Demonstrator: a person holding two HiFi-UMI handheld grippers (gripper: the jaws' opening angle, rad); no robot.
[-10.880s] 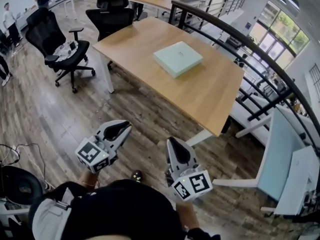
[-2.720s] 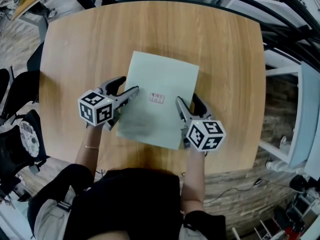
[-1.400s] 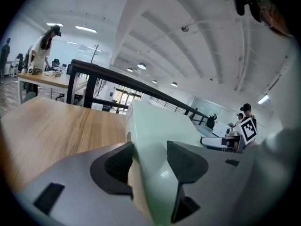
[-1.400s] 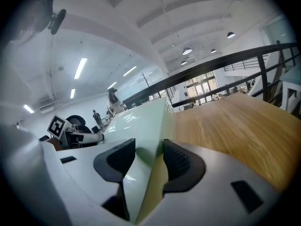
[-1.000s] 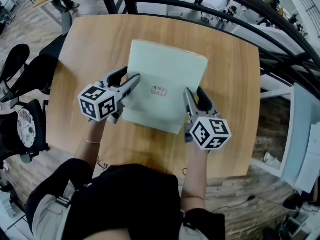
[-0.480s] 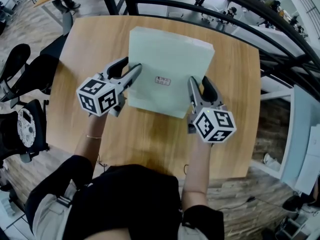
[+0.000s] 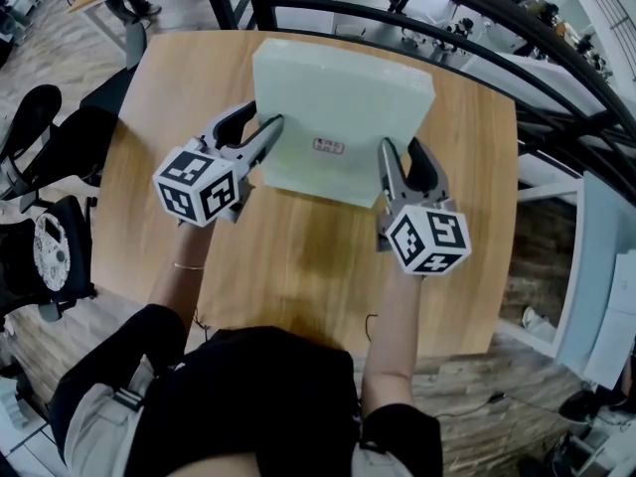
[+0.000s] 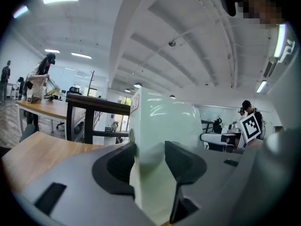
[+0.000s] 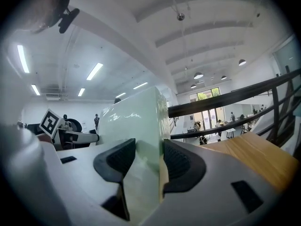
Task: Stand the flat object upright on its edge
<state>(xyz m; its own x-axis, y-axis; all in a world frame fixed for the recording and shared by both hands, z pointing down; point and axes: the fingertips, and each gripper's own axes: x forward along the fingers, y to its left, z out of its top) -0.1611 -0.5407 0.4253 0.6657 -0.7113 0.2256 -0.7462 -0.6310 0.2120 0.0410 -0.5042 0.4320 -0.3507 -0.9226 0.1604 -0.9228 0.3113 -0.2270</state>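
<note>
Slab: a pale green flat slab [image 7: 338,107] sits at upper centre of the head view, over the wooden table [image 7: 477,167].
Facing: its broad face, with a small label [image 7: 327,146], is turned up toward the head camera. Both gripper views show the panel rising steeply above the jaws.
Axis: the line from lower edge to upper edge runs up the frame and is foreshortened. Which side is longer cannot be told.
Lower edge: it lies close over the tabletop, but contact cannot be told.
Left gripper [image 7: 260,127]: its jaws have just been closing, and they are clamped on the slab's left edge. Its pads [image 8: 123,161] press on both faces.
Right gripper [image 7: 400,157]: it is clenched on the slab's right edge, one pad on each face.
Edges: the slab's top edge reaches up the frame to the table's far rim, and a dark railing [image 7: 477,8] runs just beyond it.
Open room: bare wood lies left, right and below the slab. Black chairs [image 7: 40,137] stand off the table at the frame's left.
</note>
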